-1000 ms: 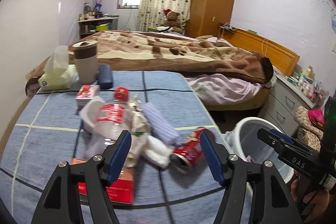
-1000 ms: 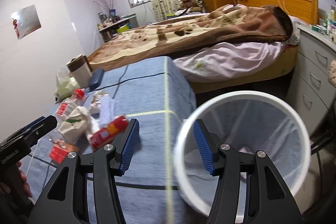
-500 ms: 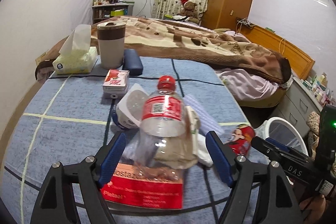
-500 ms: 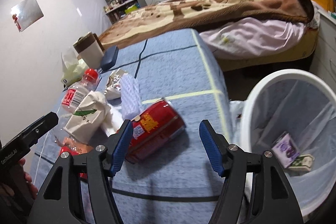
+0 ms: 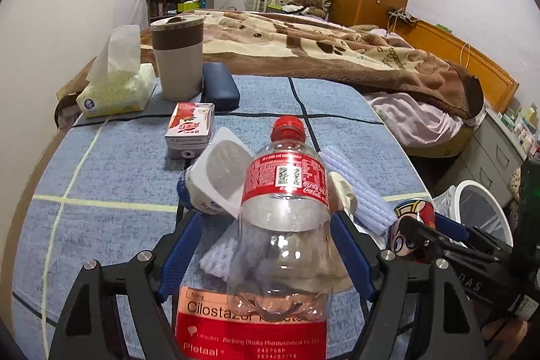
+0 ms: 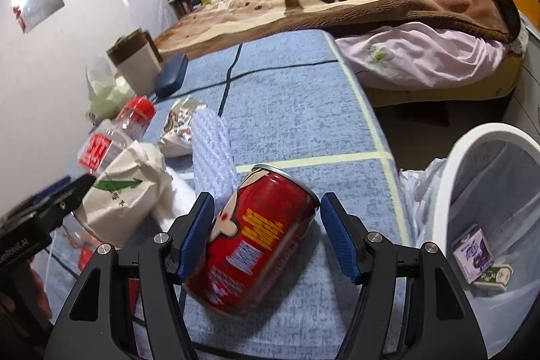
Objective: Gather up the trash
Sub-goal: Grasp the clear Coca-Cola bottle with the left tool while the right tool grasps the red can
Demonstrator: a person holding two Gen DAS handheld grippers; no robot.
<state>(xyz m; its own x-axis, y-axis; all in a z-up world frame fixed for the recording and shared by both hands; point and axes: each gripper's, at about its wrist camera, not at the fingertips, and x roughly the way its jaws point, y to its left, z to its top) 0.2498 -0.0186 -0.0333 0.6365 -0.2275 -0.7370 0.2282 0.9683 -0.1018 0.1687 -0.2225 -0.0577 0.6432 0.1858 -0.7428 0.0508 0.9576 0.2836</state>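
Observation:
A clear plastic bottle (image 5: 283,225) with a red cap and red label lies on the blue tablecloth (image 5: 101,191). It sits between the jaws of my left gripper (image 5: 266,225), which is open, its pads standing clear of the bottle. A red drink can (image 6: 256,242) lies on its side between the jaws of my right gripper (image 6: 266,225), also open, with a gap at the right pad. Under the bottle lies a red medicine box (image 5: 249,326). The white bin (image 6: 489,225) stands off the table's right edge with a purple carton (image 6: 472,255) inside.
More litter lies around the bottle: a white cup (image 5: 216,184), a ribbed foam sheet (image 5: 354,191), a crumpled paper bag (image 6: 125,191), a wrapper (image 6: 179,130). Further back stand a small carton (image 5: 190,127), tissue box (image 5: 114,90), tumbler (image 5: 179,56) and blue case (image 5: 219,86). A bed lies beyond.
Both grippers came forward and down over the table. The left swung onto the bottle, the right from over the bin onto the can. Both sets of jaws widened.

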